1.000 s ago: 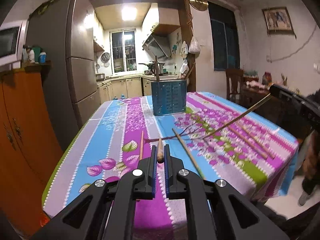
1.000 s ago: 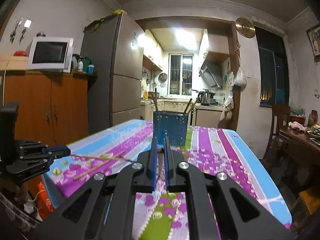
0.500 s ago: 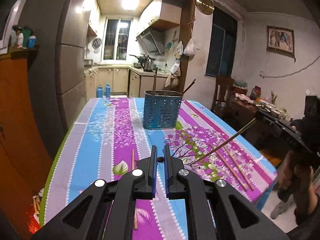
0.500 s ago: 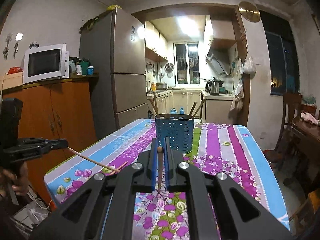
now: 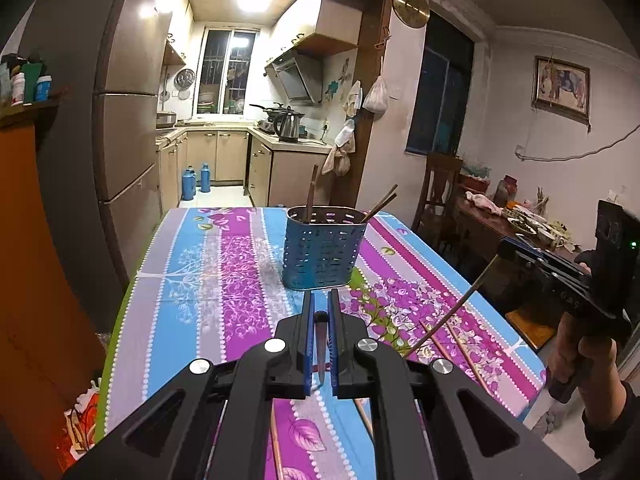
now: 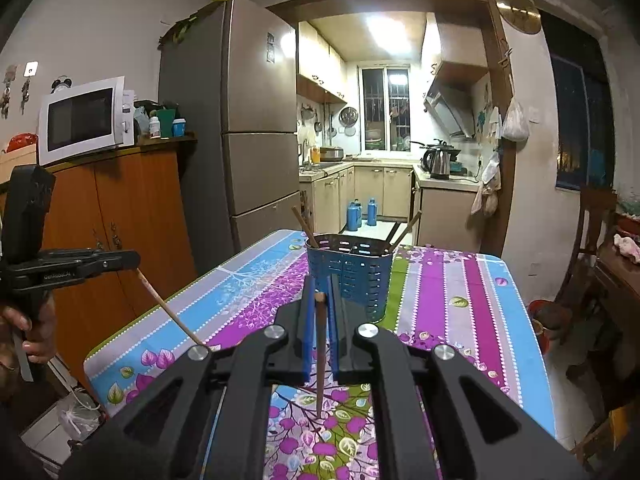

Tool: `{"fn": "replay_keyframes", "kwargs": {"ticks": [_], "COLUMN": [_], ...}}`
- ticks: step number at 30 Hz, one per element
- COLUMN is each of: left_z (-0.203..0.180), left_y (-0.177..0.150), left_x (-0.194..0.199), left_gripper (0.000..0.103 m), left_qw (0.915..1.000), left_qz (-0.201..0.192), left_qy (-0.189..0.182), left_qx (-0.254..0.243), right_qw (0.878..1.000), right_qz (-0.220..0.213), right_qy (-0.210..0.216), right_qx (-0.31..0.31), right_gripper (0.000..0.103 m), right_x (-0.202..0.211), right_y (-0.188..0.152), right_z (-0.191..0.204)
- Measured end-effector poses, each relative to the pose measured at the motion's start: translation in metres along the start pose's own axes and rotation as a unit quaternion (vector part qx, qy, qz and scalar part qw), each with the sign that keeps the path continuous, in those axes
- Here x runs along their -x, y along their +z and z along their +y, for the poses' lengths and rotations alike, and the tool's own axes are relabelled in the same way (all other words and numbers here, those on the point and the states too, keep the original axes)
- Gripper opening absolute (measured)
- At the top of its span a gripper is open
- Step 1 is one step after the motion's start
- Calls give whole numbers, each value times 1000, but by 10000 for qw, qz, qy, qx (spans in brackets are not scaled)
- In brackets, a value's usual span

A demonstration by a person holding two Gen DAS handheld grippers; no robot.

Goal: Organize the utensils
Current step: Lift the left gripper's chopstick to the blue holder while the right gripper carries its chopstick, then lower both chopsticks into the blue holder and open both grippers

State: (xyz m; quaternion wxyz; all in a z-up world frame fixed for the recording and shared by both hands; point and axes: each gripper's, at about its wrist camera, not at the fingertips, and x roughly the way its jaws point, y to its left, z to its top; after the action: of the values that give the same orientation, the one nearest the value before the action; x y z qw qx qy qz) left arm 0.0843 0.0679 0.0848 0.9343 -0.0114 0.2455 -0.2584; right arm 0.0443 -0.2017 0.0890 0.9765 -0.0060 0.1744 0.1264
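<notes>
Left claw (image 5: 320,314), right claw (image 6: 320,298) each pinch slender wooden chopstick; perforated blue holder (image 5: 323,248).

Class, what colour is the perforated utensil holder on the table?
Blue. The utensil holder shows best in the left wrist view.

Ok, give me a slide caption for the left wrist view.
Left gripper fingers clamp a chopstick before the blue utensil holder; right gripper carries another.
</notes>
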Motion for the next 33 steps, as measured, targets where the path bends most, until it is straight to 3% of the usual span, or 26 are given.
{"fn": "replay_keyframes", "kwargs": {"ticks": [17, 33], "left_z": [-6, -33], "left_y": [37, 139], "left_x": [-7, -22], "left_gripper": [8, 8], "left_qw": [9998, 9965], "left_qz": [-64, -638], "left_qy": [-213, -436], "left_qx": [-20, -317], "right_qw": [9998, 9985], "right_qz": [150, -538], "right_qy": [161, 47], "right_qx": [-7, 78], "right_gripper": [5, 5], "right_x": [-7, -7], "right_y": [39, 139], "right_z": [-8, -20]}}
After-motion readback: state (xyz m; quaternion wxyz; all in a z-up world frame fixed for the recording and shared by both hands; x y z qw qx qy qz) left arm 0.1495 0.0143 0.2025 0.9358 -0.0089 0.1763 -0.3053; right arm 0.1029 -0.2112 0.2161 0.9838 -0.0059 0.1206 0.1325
